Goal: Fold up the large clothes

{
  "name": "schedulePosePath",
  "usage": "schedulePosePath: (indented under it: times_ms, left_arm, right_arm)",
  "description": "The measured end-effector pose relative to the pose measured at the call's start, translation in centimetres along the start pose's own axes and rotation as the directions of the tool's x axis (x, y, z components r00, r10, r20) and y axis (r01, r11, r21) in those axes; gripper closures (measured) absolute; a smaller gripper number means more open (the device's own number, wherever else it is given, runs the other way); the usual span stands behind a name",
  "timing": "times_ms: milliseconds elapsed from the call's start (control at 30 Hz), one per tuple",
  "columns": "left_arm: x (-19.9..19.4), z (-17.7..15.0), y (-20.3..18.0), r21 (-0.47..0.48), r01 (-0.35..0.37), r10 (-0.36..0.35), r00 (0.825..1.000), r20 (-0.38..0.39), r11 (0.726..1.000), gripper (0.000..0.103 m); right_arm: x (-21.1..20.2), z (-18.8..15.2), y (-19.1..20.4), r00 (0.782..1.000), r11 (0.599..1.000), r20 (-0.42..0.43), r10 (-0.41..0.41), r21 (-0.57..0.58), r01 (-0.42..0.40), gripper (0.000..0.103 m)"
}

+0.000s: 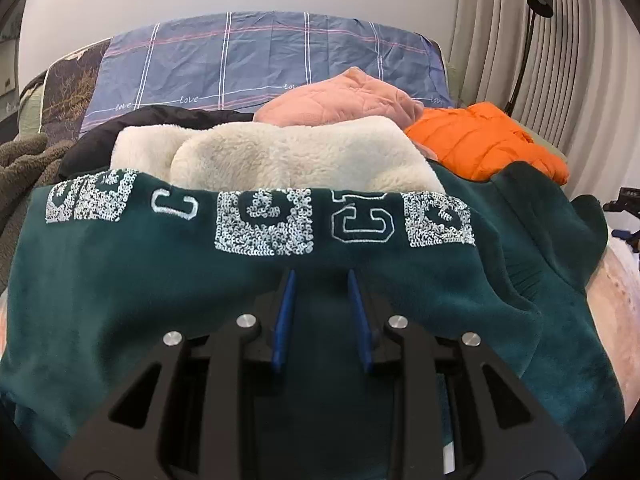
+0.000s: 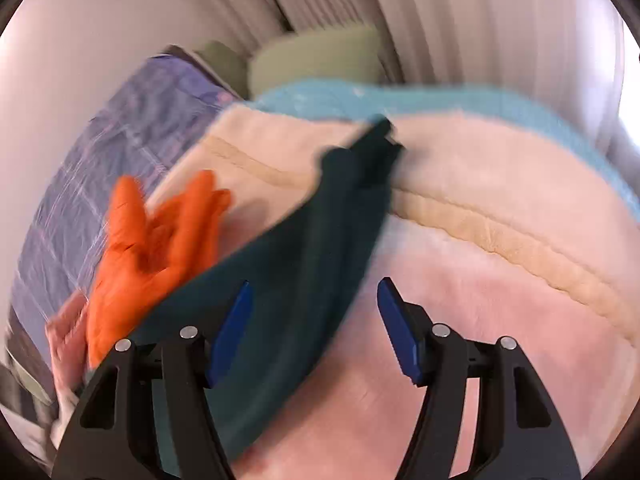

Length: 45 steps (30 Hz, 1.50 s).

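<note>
A dark green velvety sweatshirt [image 1: 160, 280] with sequin letters [image 1: 264, 220] lies spread across the bed in the left wrist view. My left gripper [image 1: 321, 274] sits low on it, its blue pads narrowly apart with a fold of the green cloth pinched between them. In the blurred right wrist view a green sleeve [image 2: 320, 220] of the sweatshirt stretches away over the pink blanket [image 2: 480, 280]. My right gripper [image 2: 316, 284] stands wide open; the sleeve passes by its left finger [image 2: 232, 320] and nothing is gripped.
Behind the sweatshirt lie a cream fleece [image 1: 280, 152], a pink garment [image 1: 340, 96], an orange puffer jacket [image 1: 488, 136] and a black garment [image 1: 160, 120]. A blue plaid pillow [image 1: 260, 52] leans on the wall. Curtains [image 1: 560, 60] and a black lamp [image 1: 536, 20] stand at the right.
</note>
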<state>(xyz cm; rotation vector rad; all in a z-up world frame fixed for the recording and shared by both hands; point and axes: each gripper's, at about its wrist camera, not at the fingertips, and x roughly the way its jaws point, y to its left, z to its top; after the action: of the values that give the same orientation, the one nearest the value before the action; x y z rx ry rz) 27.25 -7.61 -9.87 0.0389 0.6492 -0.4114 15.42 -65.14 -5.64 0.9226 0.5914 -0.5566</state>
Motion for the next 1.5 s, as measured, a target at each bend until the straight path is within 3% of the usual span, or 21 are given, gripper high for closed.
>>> schedulePosePath:
  times_ms: [100,200,233,300,467,567,633,733,767,833,900,967,1000,1033,1100,1167,1233,1300,1400,1500]
  left_arm:
    - [0.0,0.0,0.0,0.000,0.000,0.000,1.000,0.001,1.000,0.075]
    - [0.0,0.0,-0.1,0.009,-0.010,0.010,1.000,0.000,1.000,0.075]
    - [0.1,0.0,-0.3,0.019,-0.021,0.021,1.000,-0.001,1.000,0.075]
    - [0.1,0.0,-0.5,0.034,-0.036,0.036,0.999,0.000,0.999,0.075]
    - [0.0,0.1,-0.4,0.022,-0.019,0.019,1.000,-0.001,1.000,0.075]
    - [0.0,0.1,-0.3,0.011,-0.007,0.007,1.000,-0.003,1.000,0.075]
    - [-0.1,0.1,-0.2,0.005,-0.001,0.001,1.000,-0.001,1.000,0.075]
    - [-1.1,0.3,0.9,-0.042,0.050,-0.049,0.999,0.021,0.998,0.074]
    - [-1.8,0.4,1.7,-0.074,0.073,-0.071,0.997,0.030,0.995,0.071]
    - [-3.6,0.7,3.8,-0.145,0.084,-0.075,0.995,0.062,0.986,0.052]
    - [-6.3,1.2,7.3,-0.224,0.098,-0.069,0.988,0.137,0.970,0.049]
    - [-7.8,1.5,10.2,-0.291,0.147,-0.097,0.979,0.178,0.945,0.047]
    - [-8.4,1.3,12.5,-0.348,0.216,-0.150,0.967,0.207,0.912,0.045]
    - [-8.6,1.2,13.6,-0.373,0.260,-0.187,0.957,0.221,0.891,0.042]
    - [-8.0,0.6,16.1,-0.431,0.405,-0.329,0.913,0.242,0.806,0.036]
    - [-6.5,0.2,16.8,-0.471,0.422,-0.364,0.907,0.213,0.775,0.034]
    - [-5.0,0.0,16.5,-0.492,0.393,-0.365,0.918,0.156,0.777,0.034]
    - [-3.6,0.0,15.4,-0.485,0.364,-0.365,0.926,0.097,0.795,0.031]
    - [-3.7,0.5,13.5,-0.415,0.325,-0.316,0.944,0.094,0.850,0.022]
    - [-3.8,0.7,12.5,-0.390,0.327,-0.305,0.945,0.119,0.861,0.022]
  right_arm:
    - [2.3,0.3,-1.4,0.997,0.994,-0.021,0.069,0.092,-0.067,0.031]
    - [2.8,0.8,-1.4,0.998,0.995,0.033,0.054,0.087,-0.057,0.033]
    - [2.9,0.9,-1.5,0.999,0.996,0.042,0.024,0.090,-0.027,0.040]
    - [3.1,1.7,-2.1,0.999,0.995,0.039,0.022,0.101,-0.026,0.084]
    - [0.2,1.7,-0.8,0.980,0.971,0.092,0.178,0.147,-0.190,0.087]
    - [-4.1,0.4,4.7,0.938,0.944,0.113,0.328,0.008,-0.331,0.087]
    - [-7.5,-2.1,10.4,0.901,0.902,0.103,0.422,-0.150,-0.406,0.087]
    - [-12.1,-7.9,18.8,0.833,0.784,0.048,0.551,-0.371,-0.497,0.087]
    - [-13.4,-10.6,21.5,0.803,0.723,0.003,0.596,-0.438,-0.535,0.087]
    - [-14.7,-15.7,25.4,0.757,0.615,-0.084,0.648,-0.528,-0.585,0.087]
    - [-14.9,-21.9,29.1,0.725,0.492,-0.193,0.661,-0.618,-0.613,0.087]
    - [-13.7,-27.5,31.6,0.724,0.386,-0.304,0.619,-0.684,-0.618,0.087]
    - [-12.3,-30.7,32.6,0.738,0.347,-0.360,0.570,-0.709,-0.614,0.086]
    - [-10.8,-32.8,33.1,0.757,0.333,-0.396,0.519,-0.723,-0.606,0.086]
    - [-8.4,-35.9,33.3,0.787,0.327,-0.440,0.433,-0.736,-0.592,0.086]
    - [-6.8,-37.2,33.1,0.793,0.331,-0.460,0.399,-0.734,-0.593,0.086]
    - [-6.3,-37.7,32.7,0.783,0.338,-0.473,0.404,-0.718,-0.608,0.085]
    - [-6.4,-37.7,32.8,0.782,0.317,-0.474,0.406,-0.729,-0.607,0.085]
    - [-7.4,-38.5,32.9,0.789,0.269,-0.460,0.408,-0.765,-0.585,0.081]
    - [-8.0,-39.6,31.9,0.784,0.217,-0.459,0.418,-0.787,-0.577,0.077]
